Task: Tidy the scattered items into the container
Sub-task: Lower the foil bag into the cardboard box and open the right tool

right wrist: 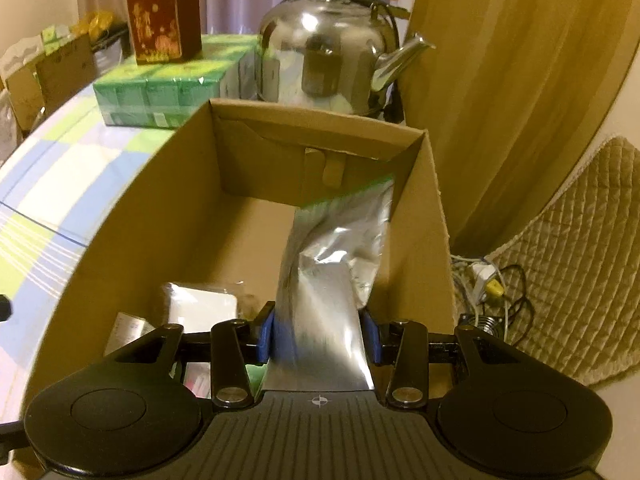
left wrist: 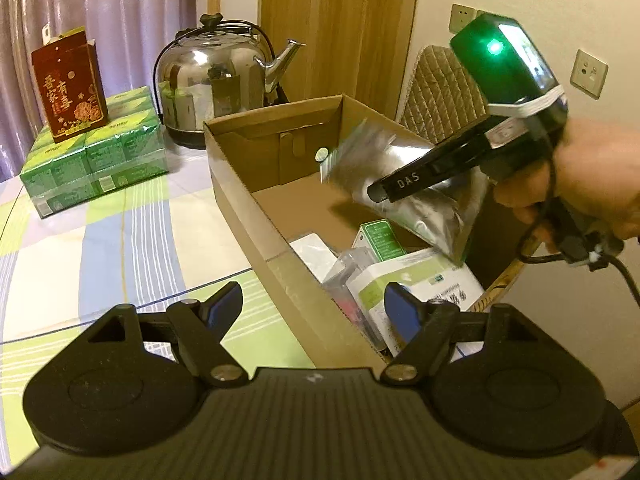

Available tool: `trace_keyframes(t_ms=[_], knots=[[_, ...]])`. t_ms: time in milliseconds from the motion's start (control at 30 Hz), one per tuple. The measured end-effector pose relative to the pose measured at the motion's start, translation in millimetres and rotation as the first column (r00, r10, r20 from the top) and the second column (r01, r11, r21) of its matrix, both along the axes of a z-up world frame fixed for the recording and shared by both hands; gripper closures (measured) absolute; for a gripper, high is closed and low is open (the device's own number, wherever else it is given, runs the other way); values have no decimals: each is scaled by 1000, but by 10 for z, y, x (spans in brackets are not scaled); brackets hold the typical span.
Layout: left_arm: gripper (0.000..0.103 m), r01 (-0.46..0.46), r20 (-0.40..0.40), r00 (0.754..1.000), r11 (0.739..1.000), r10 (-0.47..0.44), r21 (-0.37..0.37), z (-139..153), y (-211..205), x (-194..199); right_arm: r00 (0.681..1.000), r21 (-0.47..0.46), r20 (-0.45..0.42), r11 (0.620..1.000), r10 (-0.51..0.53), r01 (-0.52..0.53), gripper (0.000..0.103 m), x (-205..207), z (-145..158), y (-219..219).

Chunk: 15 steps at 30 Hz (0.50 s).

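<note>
An open cardboard box [left wrist: 256,216] [right wrist: 132,216] stands on the checked tablecloth. Inside lie a white-and-green packet [left wrist: 424,280], a small green box [left wrist: 380,236], a white pack [right wrist: 200,308] and a clear plastic pack [left wrist: 344,276]. A silver foil pouch [left wrist: 424,200] [right wrist: 332,264] hangs tilted above the box interior, with my right gripper [right wrist: 318,336] [left wrist: 376,194] shut on its lower end. A hand holds that gripper at the right. My left gripper [left wrist: 314,308] is open and holds nothing; it hovers over the box's near left wall.
A steel kettle [left wrist: 216,76] [right wrist: 328,56] sits behind the box. To its left, a red carton [left wrist: 68,84] stands on a green shrink-wrapped pack [left wrist: 96,156]. A quilted chair cushion [right wrist: 572,280] and floor cables [right wrist: 492,284] lie right of the box.
</note>
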<state>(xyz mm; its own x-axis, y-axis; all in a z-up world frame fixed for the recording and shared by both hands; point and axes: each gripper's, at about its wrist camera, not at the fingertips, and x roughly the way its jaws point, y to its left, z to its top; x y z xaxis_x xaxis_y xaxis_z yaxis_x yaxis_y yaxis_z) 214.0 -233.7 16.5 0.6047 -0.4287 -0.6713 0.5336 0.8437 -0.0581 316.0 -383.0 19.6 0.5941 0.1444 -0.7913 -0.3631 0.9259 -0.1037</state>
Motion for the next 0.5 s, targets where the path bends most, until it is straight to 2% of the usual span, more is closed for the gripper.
trace_keyframes(t_ms=[267,333,400,500], knots=[[28,-26,-4,1000,999,26,-23,22,101,-32,999,-2,43,1000,-26,26,55,-84,101,-44],[27,-33,-6,999,999,33,-27,31,121,-61,998,1,59,1000,-25,25,50,-149,168,-41],[26,-39,-8,999,999,38,-32,46,144,-98,997,-2,77,1000,-20,21,39,-229,236,-25],[24,-45,-9,999,998,45,-40,83,176,-189,994,7,103,1000,-27,26,34,-367,352,-22]])
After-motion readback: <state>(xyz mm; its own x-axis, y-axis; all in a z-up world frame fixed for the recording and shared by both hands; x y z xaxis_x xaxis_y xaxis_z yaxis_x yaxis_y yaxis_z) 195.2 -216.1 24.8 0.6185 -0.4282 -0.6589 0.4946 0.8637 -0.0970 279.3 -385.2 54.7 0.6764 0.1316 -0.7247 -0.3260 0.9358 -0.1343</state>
